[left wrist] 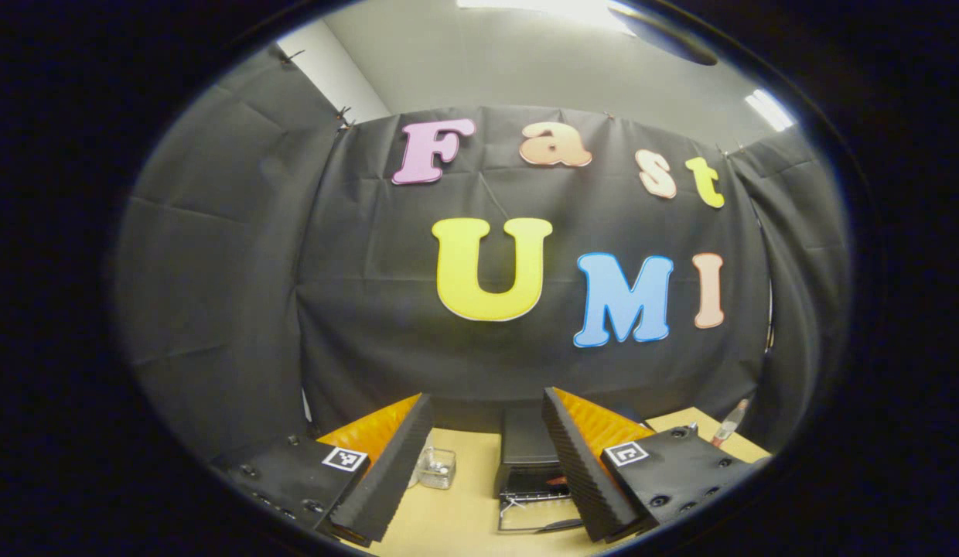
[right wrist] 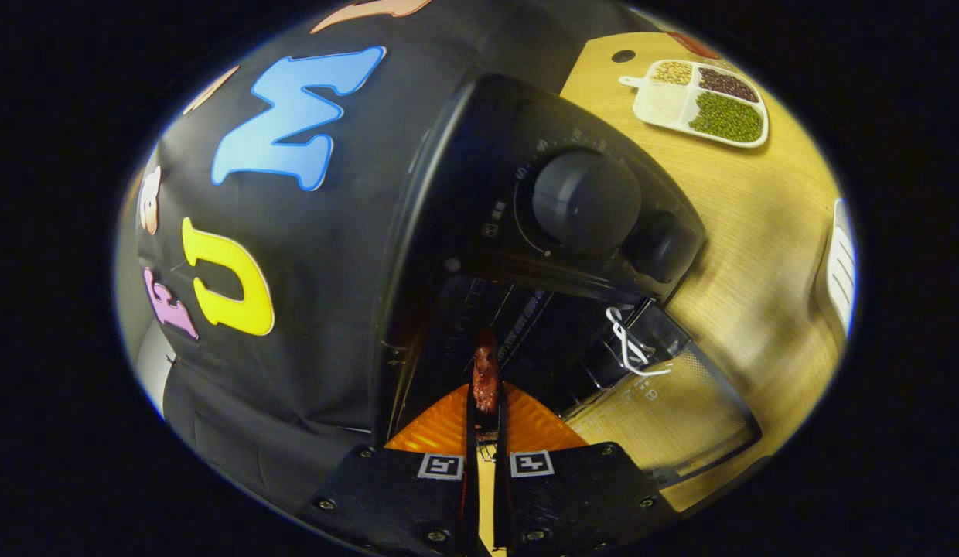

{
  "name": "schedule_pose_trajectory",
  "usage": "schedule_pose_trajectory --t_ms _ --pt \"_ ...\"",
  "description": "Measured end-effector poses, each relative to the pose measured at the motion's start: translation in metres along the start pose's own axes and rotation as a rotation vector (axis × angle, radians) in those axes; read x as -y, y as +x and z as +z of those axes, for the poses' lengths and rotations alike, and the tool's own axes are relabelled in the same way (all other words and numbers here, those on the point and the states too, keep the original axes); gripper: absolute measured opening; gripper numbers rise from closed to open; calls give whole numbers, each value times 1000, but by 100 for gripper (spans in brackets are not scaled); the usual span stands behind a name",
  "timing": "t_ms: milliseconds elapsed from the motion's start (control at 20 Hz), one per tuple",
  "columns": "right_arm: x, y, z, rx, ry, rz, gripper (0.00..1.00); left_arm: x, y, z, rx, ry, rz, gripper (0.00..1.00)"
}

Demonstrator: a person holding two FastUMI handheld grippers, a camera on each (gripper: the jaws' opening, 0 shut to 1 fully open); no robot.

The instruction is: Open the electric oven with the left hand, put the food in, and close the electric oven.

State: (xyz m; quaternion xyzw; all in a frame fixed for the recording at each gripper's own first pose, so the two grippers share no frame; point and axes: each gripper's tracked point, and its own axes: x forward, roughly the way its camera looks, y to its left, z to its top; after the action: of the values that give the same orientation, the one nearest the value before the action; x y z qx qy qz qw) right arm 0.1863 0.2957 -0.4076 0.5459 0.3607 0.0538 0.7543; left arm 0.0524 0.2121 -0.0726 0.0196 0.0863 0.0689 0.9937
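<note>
The black electric oven (right wrist: 464, 232) stands close in the right gripper view, with its knobs (right wrist: 584, 201) toward me. Its glass door (right wrist: 673, 410) hangs open, a white cord (right wrist: 630, 348) tied at the handle. My right gripper (right wrist: 485, 398) is shut on a thin reddish-brown piece of food (right wrist: 485, 371), held at the mouth of the dark oven cavity. In the left gripper view the oven (left wrist: 526, 445) sits farther off on the wooden table (left wrist: 464, 518), its door (left wrist: 537, 514) lying down. My left gripper (left wrist: 487, 464) is open and holds nothing, well back from the oven.
A white divided tray of beans (right wrist: 700, 100) lies on the table beyond the oven. A white slotted object (right wrist: 839, 271) shows at the table's edge. A small clear glass container (left wrist: 437, 468) stands left of the oven. Black cloth walls close off the booth.
</note>
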Motion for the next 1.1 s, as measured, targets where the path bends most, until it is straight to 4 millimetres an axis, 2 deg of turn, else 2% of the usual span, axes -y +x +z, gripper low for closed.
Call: schedule_pose_trajectory --t_ms 50,100,250,300,350,400,500,650,700,800,900,950,1100 --pt "0 7 2 16 20 3 8 -5 2 -4 -12 2 7 100" --pt "0 14 3 29 41 -2 8 -9 4 -8 -23 3 14 95" --pt "11 28 6 53 82 -64 13 -18 8 -11 -39 -3 25 100" --pt "19 28 6 54 71 -105 17 -18 10 -10 -39 -5 25 100" --pt "25 27 8 55 68 -135 18 -18 12 -10 -38 -5 22 96" --pt "27 26 10 56 80 -143 24 -16 14 -12 -39 -5 16 100" --pt "27 22 13 60 73 -156 27 -11 19 -12 -38 -4 5 100" --pt "29 9 10 32 -28 -224 34 0 25 -12 -37 -12 -18 97" --pt "29 5 9 26 -81 -245 42 4 26 -12 -35 -15 -26 96" --pt "35 -14 14 29 -213 -327 57 13 27 -14 -35 -21 -45 93" --pt "27 -28 14 24 -283 -329 58 22 29 -11 -29 -20 -62 90" --pt "24 -37 16 24 -319 -329 58 27 29 -9 -26 -20 -73 96" --pt "9 -75 30 54 -483 -331 58 43 29 -9 -21 -20 -101 100"
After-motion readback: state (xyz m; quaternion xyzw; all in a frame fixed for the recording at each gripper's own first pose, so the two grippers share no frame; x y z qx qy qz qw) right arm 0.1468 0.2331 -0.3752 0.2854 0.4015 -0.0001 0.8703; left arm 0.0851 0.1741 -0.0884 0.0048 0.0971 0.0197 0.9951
